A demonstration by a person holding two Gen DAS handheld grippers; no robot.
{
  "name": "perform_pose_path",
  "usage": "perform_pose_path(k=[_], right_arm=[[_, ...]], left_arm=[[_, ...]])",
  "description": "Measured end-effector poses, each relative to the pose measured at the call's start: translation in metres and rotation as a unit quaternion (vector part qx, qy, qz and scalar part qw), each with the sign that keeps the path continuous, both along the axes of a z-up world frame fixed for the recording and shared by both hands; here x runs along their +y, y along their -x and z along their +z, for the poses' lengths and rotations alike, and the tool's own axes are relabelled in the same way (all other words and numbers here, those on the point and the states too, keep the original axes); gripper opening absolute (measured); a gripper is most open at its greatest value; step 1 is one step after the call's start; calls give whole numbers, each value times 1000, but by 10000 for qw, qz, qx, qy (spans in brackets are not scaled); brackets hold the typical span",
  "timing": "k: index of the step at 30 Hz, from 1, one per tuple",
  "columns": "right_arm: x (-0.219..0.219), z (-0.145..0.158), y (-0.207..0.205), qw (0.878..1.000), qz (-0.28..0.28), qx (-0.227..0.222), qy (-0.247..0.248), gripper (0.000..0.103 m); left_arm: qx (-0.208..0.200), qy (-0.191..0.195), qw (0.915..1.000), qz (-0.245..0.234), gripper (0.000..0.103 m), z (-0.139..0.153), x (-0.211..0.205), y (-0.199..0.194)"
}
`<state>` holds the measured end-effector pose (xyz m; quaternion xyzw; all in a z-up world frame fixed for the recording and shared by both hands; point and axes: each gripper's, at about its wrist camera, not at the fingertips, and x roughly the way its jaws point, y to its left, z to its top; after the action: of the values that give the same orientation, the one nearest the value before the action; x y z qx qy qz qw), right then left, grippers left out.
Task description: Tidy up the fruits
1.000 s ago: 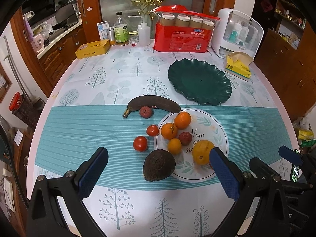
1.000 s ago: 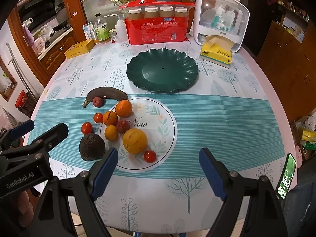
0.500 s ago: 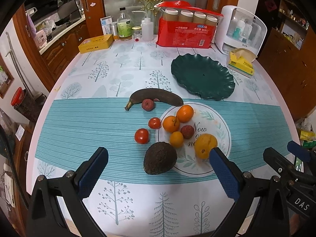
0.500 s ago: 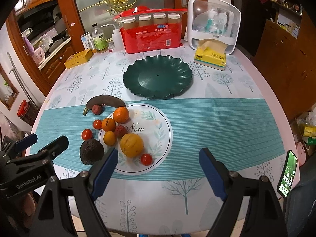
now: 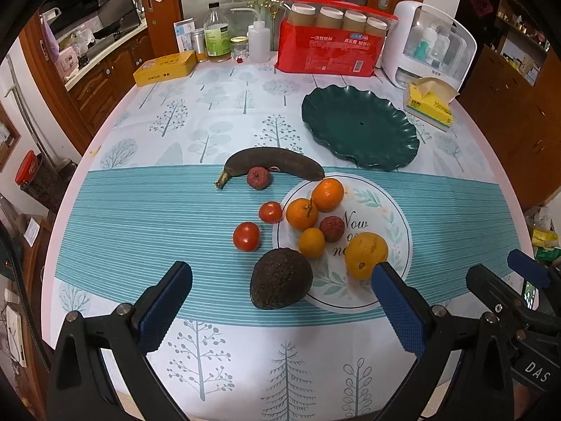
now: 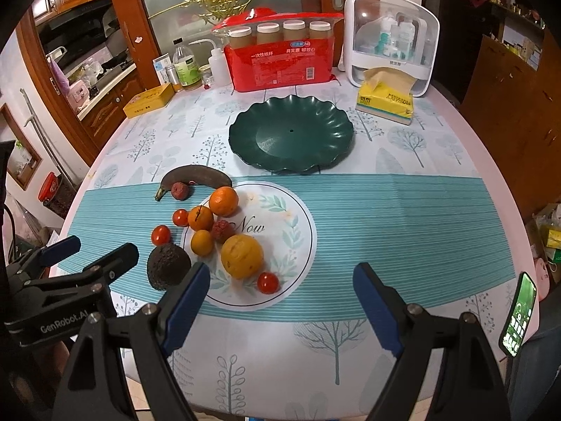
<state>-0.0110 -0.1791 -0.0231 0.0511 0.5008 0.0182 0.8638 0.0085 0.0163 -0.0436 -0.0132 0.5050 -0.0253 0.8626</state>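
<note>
Both the left claw (image 5: pixel 280 301) and right claw (image 6: pixel 280 307) hover released. Just ahead on the desk (image 6: pixel 403 210) lies the dark rough-skinned avocado (image 5: pixel 281 278): probably heavy, firm; grip across its broad middle.

The tablecloth (image 6: pixel 403 147) is white with pale blue-grey trees and leaves, crossed by a broad teal band of thin white stripes. A white printed circle (image 6: pixel 287 231) on that band carries green leaves and the dark word "Now". The plate (image 6: pixel 291 137) is dark green. The banana (image 5: pixel 273 166) is dark brown, almost black; the avocado (image 5: pixel 280 279) is rough brown-black. Two lychees (image 5: pixel 258 177) are dull red, the tomatoes (image 5: pixel 246 236) bright red, the mandarins (image 5: pixel 328 194) orange, and the big citrus (image 5: pixel 366 254) yellow-orange. The cup pack (image 6: pixel 280 66) is red, the tissue box (image 6: pixel 385 100) yellow, the tin (image 5: pixel 164 68) yellow. Gripper pads (image 5: pixel 164 307) are blue on black arms.
</note>
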Motion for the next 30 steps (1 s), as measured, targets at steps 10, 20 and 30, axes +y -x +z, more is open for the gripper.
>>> perform_pose_path(k=[10,20,30], right_arm=[[3,-6,-6,9999,64,108,41,84],[3,-20,-16,9992,145,334,-144,82],[-2,-69,-26,9922,273,1100,-519,65]], left_arm=[[149,-20,9998,-93,102,-10,-3,-10],[424,-117,9989,-167,102,-25,-2,-17],[1076,49,9942,65,102,-69,23,-29]])
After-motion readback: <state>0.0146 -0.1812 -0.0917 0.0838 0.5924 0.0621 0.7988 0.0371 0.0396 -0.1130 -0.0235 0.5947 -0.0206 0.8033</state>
